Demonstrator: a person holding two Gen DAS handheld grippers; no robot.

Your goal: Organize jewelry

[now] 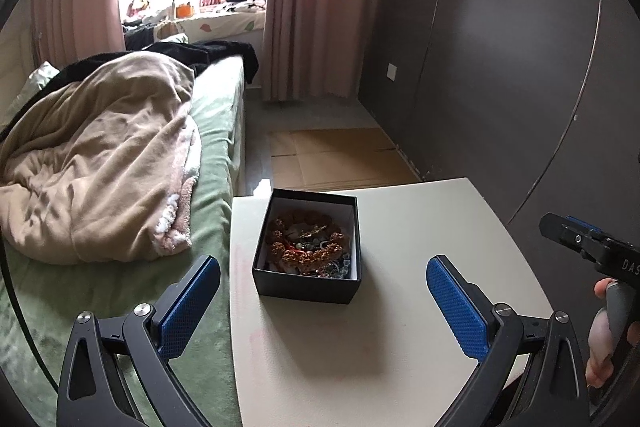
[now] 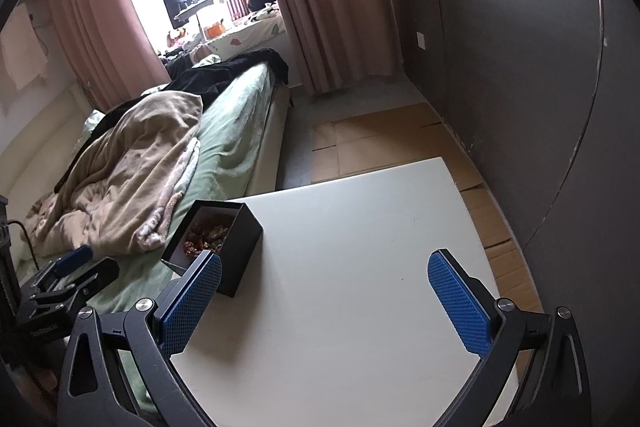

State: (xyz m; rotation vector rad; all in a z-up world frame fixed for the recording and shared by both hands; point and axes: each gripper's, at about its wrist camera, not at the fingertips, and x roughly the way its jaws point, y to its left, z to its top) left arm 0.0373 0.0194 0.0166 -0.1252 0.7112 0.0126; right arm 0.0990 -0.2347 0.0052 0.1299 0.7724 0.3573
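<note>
A black open box point(image 1: 307, 285) stands on the white table point(image 1: 380, 327), filled with jewelry point(image 1: 310, 241): orange-brown beaded pieces and tangled metal chains. My left gripper point(image 1: 320, 291) is open, its blue pads spread wide just in front of the box, nothing between them. In the right wrist view the same box point(image 2: 236, 255) sits at the table's left edge, its jewelry point(image 2: 208, 235) partly visible. My right gripper point(image 2: 324, 287) is open and empty over the bare table point(image 2: 360, 247), to the right of the box. The right gripper's body also shows in the left wrist view.
A bed with a green sheet point(image 1: 212, 131) and a beige blanket point(image 1: 100, 155) runs along the table's left side. Flattened cardboard point(image 1: 340, 155) lies on the floor beyond the table. A dark wall panel point(image 1: 500, 67) rises on the right. A person's hand point(image 1: 608, 331) holds the right gripper.
</note>
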